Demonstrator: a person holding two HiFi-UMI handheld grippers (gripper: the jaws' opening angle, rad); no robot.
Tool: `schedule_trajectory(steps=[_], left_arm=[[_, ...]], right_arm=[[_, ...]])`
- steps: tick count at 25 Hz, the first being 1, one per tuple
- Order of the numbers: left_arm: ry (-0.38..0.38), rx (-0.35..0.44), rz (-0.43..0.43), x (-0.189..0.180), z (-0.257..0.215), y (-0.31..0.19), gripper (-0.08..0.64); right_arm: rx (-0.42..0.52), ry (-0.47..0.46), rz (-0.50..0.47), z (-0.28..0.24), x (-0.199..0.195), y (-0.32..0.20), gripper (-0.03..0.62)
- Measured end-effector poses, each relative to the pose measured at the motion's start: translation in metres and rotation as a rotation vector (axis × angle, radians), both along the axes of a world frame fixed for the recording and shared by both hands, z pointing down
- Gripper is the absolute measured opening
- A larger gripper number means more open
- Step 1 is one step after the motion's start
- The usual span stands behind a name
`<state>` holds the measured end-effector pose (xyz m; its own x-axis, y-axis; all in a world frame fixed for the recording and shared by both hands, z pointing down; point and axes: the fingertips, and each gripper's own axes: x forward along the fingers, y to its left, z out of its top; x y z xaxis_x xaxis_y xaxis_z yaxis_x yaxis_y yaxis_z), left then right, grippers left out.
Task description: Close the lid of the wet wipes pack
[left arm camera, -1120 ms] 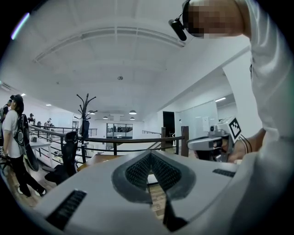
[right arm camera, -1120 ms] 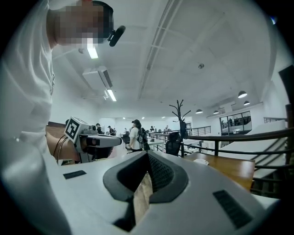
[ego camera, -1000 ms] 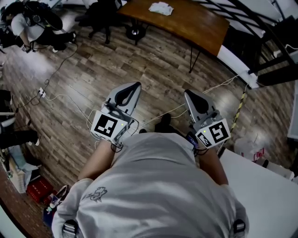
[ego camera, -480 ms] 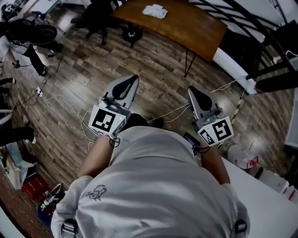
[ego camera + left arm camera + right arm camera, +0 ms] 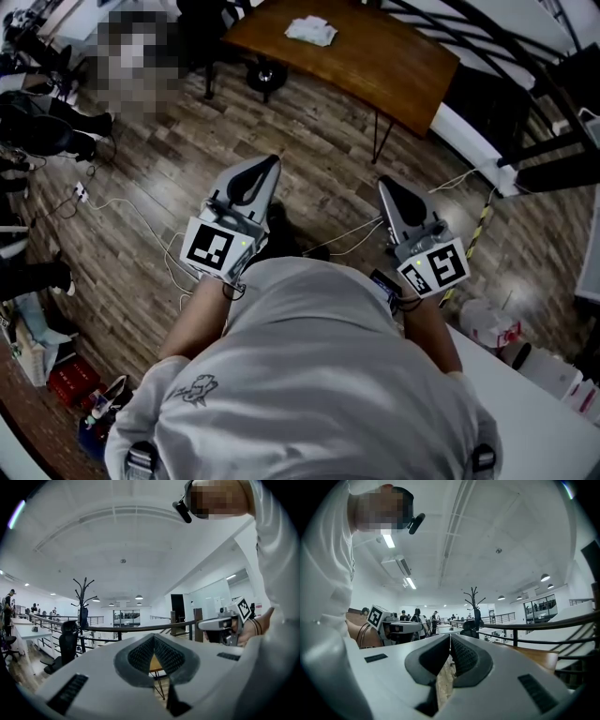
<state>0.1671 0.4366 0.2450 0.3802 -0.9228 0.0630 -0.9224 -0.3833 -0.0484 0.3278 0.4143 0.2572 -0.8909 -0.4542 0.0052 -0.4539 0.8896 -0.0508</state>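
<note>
A white wet wipes pack (image 5: 311, 30) lies on a brown wooden table (image 5: 384, 58) at the far top of the head view; whether its lid is up or down is too small to tell. Both grippers are held level in front of the person, well short of that table, over the wooden floor. My left gripper (image 5: 268, 165) (image 5: 153, 637) is shut, with nothing between its jaws. My right gripper (image 5: 383, 184) (image 5: 449, 637) is also shut and empty. Each gripper view shows the other gripper off to one side, along with the room beyond.
Cables (image 5: 122, 202) trail over the floor on the left. A chair base (image 5: 267, 70) stands at the wooden table's near-left side. A white table (image 5: 553, 412) and a plastic bag (image 5: 487, 323) are at the lower right. A dark railing (image 5: 525, 66) runs along the top right.
The person has stepped toward the wooden table, carrying both grippers forward. The table and the pack now sit slightly nearer in the head view. Both pairs of jaws stay shut.
</note>
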Motion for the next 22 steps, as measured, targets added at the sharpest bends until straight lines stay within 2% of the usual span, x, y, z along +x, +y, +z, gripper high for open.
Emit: schedule_trajectory(steps=[11, 16, 22], left_arm=[[0.047, -0.024, 0.022, -0.029, 0.009, -0.049, 0.012], [0.054, -0.035, 0.037, -0.064, 0.018, -0.078, 0.012], [0.062, -0.044, 0.074, -0.119, 0.014, -0.122, 0.012]], right_arm=[[-0.016, 0.006, 0.015, 0.002, -0.028, -0.039, 0.035], [-0.029, 0.017, 0.015, 0.006, -0.065, -0.067, 0.035], [-0.033, 0.030, 0.014, 0.001, -0.128, -0.109, 0.035]])
